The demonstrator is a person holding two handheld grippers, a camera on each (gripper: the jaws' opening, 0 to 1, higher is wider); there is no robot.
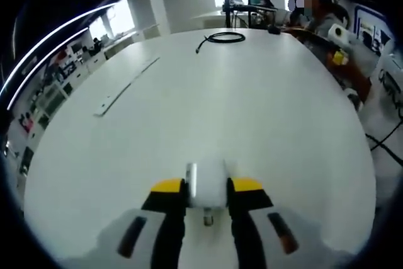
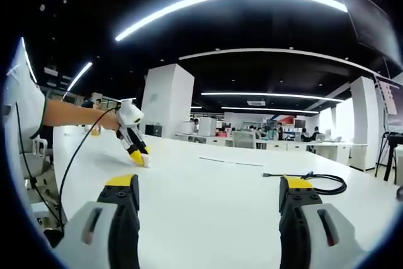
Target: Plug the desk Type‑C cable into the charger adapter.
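Pinching a small white charger adapter [image 1: 208,184] between its yellow-tipped jaws, the left gripper [image 1: 208,187] rests low on the broad white table [image 1: 252,105]. At the far edge lies the coiled black Type-C cable [image 1: 223,38], apparently unplugged. The right gripper [image 2: 211,187] hovers with jaws spread wide, holding nothing.

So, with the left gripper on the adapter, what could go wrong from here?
The white charger adapter sits between the left gripper jaws right at their tips, so it might twist when pushed. The right gripper is open and empty, and the coiled black Type-C cable lies far across the white table.
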